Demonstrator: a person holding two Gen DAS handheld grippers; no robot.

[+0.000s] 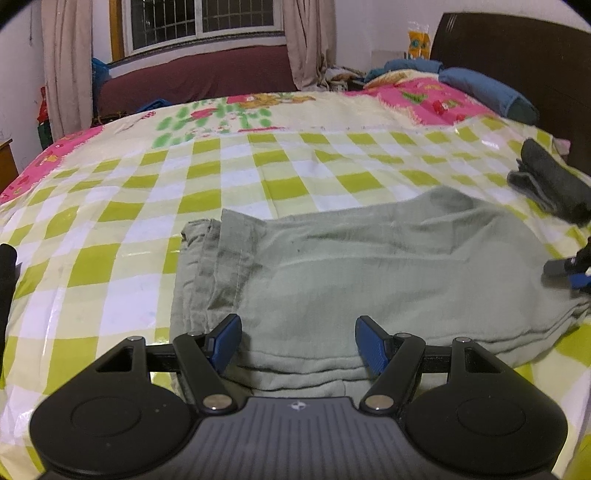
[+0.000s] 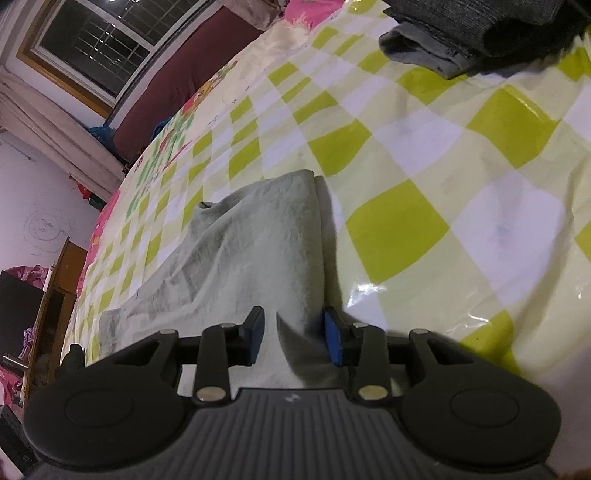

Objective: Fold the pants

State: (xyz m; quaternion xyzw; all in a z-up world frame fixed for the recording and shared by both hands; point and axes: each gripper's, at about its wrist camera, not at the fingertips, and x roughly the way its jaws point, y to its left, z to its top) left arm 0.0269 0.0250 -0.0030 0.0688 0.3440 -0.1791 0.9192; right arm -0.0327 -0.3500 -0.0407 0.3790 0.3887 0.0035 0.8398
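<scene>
Your pants [image 1: 351,266] lie folded on the bed [image 1: 110,206], pale green on the check cover, filling the centre and lower middle of the left wrist view. Hems stacked at 9 o'clock of the bundle, fold edge running out to 3 o'clock. Near edge sits right under your left gripper [image 1: 298,341]; its fingers [image 1: 225,339] are spread wide above the cloth, nothing between them.

Open cover from 9 to 12 o'clock of the pants, lots of room there. At 2 o'clock a dark grey folded garment [image 1: 550,184] lies near the pants corner but apart from it.

The left view catches only a bit of your right gripper [image 1: 569,271] at the 3 o'clock edge, blurred. The right wrist view shows it properly: right gripper [image 2: 295,341] has fingers [image 2: 334,341] part open, straddling a raised ridge of the pants [image 2: 258,266]. The right finger touches the cloth; I can't tell if the left one does. No clear pinch.

The right view also shows bare cover to 3 o'clock, with the grey garment [image 2: 461,33] at 1 o'clock.

Far off: blue pillow [image 1: 487,94] and headboard [image 1: 517,66] at 1 o'clock, window [image 1: 203,22] at 11 o'clock.
</scene>
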